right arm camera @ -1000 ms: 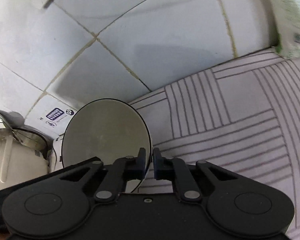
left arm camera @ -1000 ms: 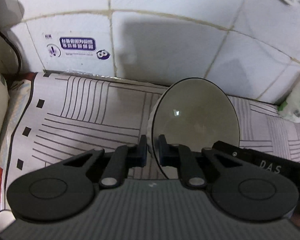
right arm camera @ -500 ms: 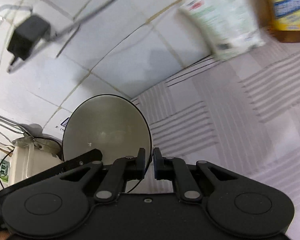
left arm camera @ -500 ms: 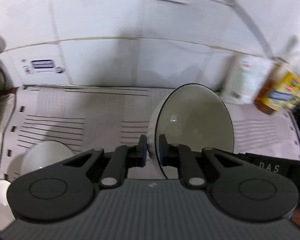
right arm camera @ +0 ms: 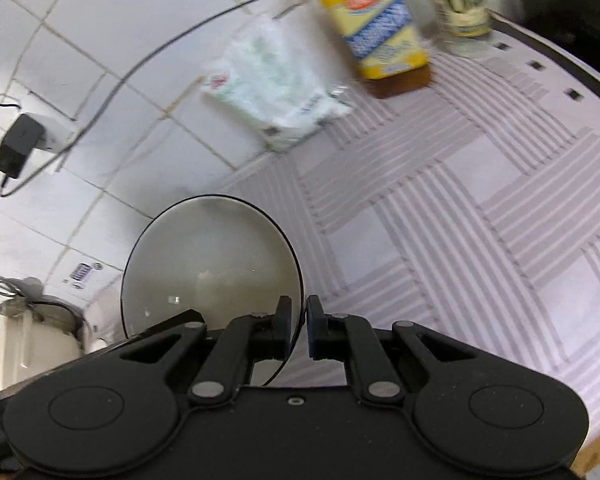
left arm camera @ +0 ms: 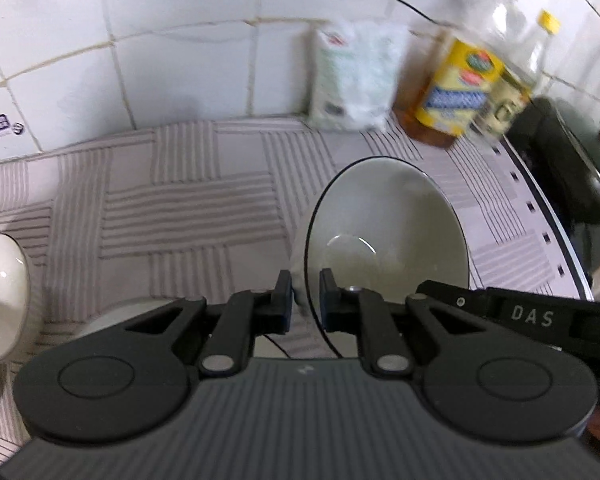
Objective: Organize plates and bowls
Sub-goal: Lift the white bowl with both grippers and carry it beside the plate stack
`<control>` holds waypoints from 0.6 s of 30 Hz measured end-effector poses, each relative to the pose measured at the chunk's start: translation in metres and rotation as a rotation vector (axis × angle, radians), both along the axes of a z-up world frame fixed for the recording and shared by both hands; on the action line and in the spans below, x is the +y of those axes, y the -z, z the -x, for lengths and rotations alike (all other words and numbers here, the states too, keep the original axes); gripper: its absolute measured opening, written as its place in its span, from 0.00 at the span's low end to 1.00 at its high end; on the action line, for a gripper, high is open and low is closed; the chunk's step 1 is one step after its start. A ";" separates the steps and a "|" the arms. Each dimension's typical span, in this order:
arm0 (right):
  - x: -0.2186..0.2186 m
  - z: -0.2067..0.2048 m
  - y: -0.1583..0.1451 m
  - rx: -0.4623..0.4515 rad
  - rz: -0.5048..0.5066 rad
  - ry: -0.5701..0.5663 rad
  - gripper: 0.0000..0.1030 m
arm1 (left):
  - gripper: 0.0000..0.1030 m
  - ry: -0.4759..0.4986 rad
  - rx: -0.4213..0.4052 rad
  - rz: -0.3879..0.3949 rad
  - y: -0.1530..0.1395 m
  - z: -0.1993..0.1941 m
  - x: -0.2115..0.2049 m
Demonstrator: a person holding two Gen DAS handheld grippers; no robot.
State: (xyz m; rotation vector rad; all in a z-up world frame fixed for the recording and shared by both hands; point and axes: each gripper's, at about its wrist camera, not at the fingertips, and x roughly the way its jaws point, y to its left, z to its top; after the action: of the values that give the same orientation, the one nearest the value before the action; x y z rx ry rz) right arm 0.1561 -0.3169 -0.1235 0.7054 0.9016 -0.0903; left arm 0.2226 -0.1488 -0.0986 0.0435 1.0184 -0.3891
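A pale grey bowl with a thin dark rim [left arm camera: 384,224] is held above the striped mat by both grippers. My left gripper [left arm camera: 305,304] is shut on its rim at one side. My right gripper [right arm camera: 298,330] is shut on the opposite side of the rim, and the bowl [right arm camera: 212,264] shows to its left. The bowl is tilted on edge, its inside facing each camera. A white bowl [left arm camera: 0,296] sits on the mat at the far left of the left wrist view. Another white dish [left arm camera: 140,308] lies partly hidden under my left gripper.
A white plastic bag [left arm camera: 352,76], a yellow-labelled oil bottle [left arm camera: 456,88] and clear bottles [left arm camera: 516,60] stand against the tiled wall at the back right. A dark appliance [left arm camera: 560,168] sits at the right edge. A black plug and cable [right arm camera: 18,152] hang on the wall.
Both grippers have carried the bowl up and to the right along the counter. The bottles and bag have come into view, and the white bowl now shows at the left.
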 end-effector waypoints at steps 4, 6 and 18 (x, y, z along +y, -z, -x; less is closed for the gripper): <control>-0.015 0.021 0.004 0.035 -0.006 0.028 0.11 | 0.11 0.027 0.046 0.008 0.008 0.012 -0.014; -0.019 0.030 0.004 0.033 0.006 0.028 0.11 | 0.12 0.041 0.069 0.011 0.011 0.018 -0.018; -0.026 0.042 0.014 0.085 0.083 0.026 0.10 | 0.13 0.046 0.177 0.008 0.040 0.029 -0.031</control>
State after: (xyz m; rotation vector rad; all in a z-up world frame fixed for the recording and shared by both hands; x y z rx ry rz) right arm 0.1146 -0.3424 -0.1373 0.6401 0.9649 -0.1805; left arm 0.1934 -0.1799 -0.1384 0.0252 1.1920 -0.4445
